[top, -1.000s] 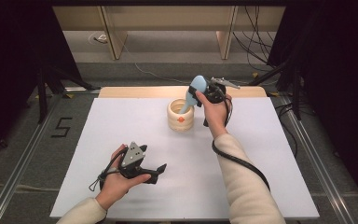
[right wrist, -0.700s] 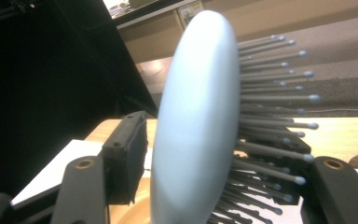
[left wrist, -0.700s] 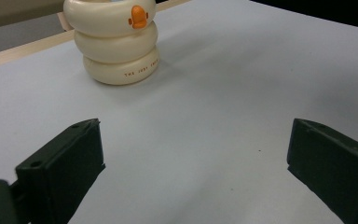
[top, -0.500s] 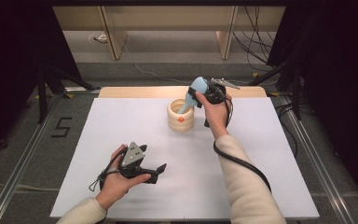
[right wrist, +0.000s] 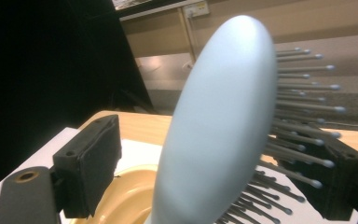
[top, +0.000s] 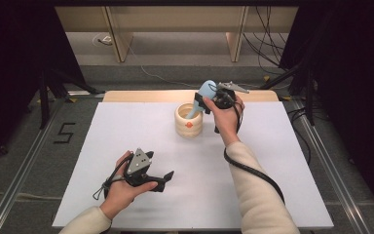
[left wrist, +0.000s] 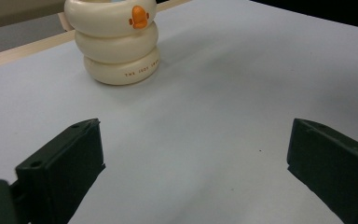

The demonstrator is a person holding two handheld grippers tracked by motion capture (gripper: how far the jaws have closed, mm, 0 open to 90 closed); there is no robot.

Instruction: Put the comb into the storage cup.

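We see a white tabletop (top: 141, 136) with a bare wooden strip along its far edge. The person's right forearm, in a cream sleeve (top: 258, 195), reaches up from the near edge toward the far middle; the left hand (top: 121, 187) rests close to the near left corner.

Near the far edge, about centred, stands a cream holder (top: 189, 120) built like three stacked rings, with a small orange duck bill (left wrist: 140, 17) on its front. A pale blue hairbrush (top: 200, 97) stands in it handle-down and leans toward the right side, its head above the rim.

The right gripper (top: 202, 99) is at the brush head. In the right gripper view its jaws sit either side of the head: the left pad is clear of the smooth back and the bristles (right wrist: 303, 116) point at the right pad. The jaws have just been opening, so the brush is between them but not pinched.

The left gripper (top: 161, 179) lies low over the tabletop near the near edge, jaws spread wide, nothing between them.
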